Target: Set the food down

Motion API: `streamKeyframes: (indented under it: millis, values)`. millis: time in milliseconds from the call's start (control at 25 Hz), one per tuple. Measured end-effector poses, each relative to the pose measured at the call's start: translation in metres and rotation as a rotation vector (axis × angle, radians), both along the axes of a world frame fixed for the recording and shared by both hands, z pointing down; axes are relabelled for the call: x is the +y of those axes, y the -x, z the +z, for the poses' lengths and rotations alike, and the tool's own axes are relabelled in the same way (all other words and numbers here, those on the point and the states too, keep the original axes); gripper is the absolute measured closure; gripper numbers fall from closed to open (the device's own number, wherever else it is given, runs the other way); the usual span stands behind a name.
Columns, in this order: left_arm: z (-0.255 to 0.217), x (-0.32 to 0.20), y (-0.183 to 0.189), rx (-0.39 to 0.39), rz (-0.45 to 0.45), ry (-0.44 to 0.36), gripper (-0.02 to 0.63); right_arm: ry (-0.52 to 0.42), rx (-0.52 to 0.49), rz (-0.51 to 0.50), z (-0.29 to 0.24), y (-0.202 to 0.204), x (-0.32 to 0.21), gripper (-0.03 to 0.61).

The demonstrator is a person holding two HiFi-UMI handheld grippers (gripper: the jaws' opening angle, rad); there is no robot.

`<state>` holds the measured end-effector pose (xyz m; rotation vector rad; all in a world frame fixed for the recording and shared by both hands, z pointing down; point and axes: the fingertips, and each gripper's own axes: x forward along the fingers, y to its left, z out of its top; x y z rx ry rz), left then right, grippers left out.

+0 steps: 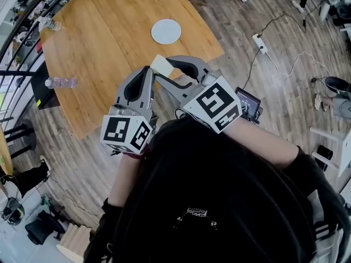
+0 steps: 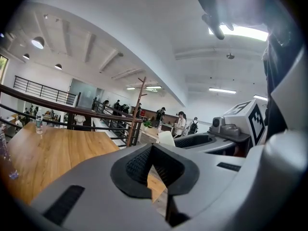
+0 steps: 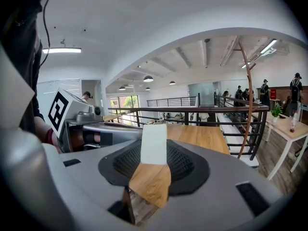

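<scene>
The food is a pale cream slab, held upright between the pads of my right gripper above the near edge of the round wooden table. In the right gripper view the slab stands between the jaws, which are shut on it. My left gripper hovers just left of it with its fingertips together and nothing between them; in its own view the left gripper shows only table through the gap below the tips. The slab shows beyond, to the right. A white plate lies farther out on the table.
Two clear water bottles are on the table's left side. A power strip with cables lies on the wooden floor at the right, and a dark device sits near my right arm. A black railing runs behind the table.
</scene>
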<state>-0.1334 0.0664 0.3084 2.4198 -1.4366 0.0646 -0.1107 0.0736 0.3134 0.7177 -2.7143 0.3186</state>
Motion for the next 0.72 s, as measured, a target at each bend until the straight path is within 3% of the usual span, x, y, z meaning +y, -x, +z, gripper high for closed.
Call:
streamKeyframes:
  millis: [320, 720]
  values:
    - [0.003, -0.004, 0.002, 0.023, -0.027, 0.006, 0.611, -0.001, 0.018, -0.018, 0.003, 0.0, -0.005, 0.407]
    - [0.006, -0.047, 0.027, 0.019, -0.117, 0.035, 0.611, 0.033, -0.002, -0.102, 0.005, 0.026, -0.05, 0.407]
